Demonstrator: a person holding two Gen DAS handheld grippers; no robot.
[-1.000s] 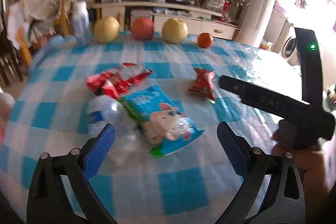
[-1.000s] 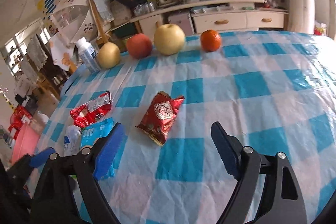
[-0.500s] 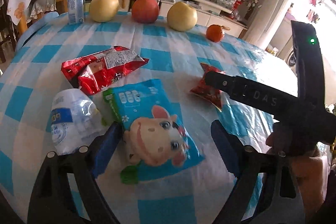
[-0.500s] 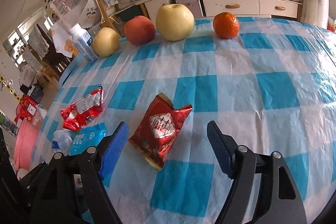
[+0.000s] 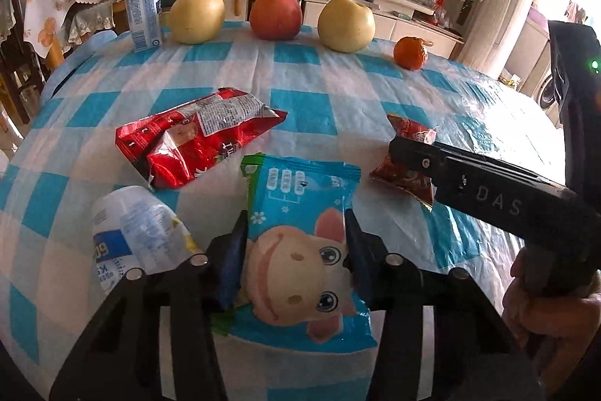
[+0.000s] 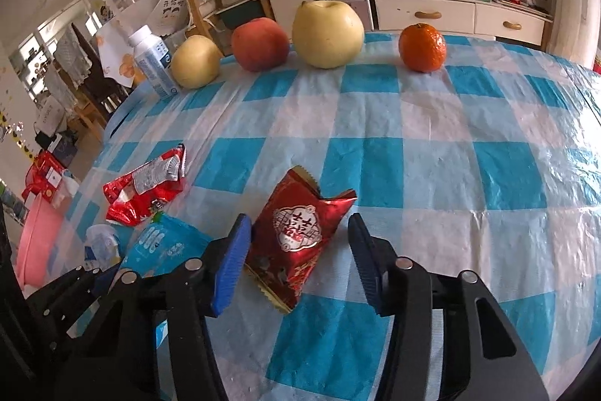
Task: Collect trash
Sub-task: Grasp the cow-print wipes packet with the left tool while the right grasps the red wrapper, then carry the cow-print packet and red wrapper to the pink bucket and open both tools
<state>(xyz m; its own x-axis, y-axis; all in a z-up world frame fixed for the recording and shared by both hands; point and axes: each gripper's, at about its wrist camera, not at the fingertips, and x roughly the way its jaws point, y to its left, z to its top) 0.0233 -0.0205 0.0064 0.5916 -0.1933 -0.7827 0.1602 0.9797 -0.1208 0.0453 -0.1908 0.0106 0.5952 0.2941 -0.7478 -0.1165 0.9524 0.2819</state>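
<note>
Blue wrapper (image 5: pixel 300 232) lengthwise between closing left fingers (image 5: pixel 234 260); red wrapper (image 6: pixel 296 239) between closing right fingers (image 6: pixel 229 262).

Glossy foil wrapper (image 6: pixel 300 243); seemingly plastic tablecloth (image 6: pixel 432 123).

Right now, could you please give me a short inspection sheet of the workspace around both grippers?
Surface: table under a blue-and-white checked cloth, crinkled.
Job's things: blue cow wrapper, large red wrapper, small red wrapper, crushed plastic bottle, all lying flat.
Clutter: two pears, a red apple, an orange and an upright milk bottle along the far edge.
Grippers: left gripper closing, pads at the blue cow wrapper's sides; right gripper closing around the small red wrapper, right pad clear.
Cables: nothing seen.
Surroundings: cluttered sideboard; pink basin beside the table.
</note>
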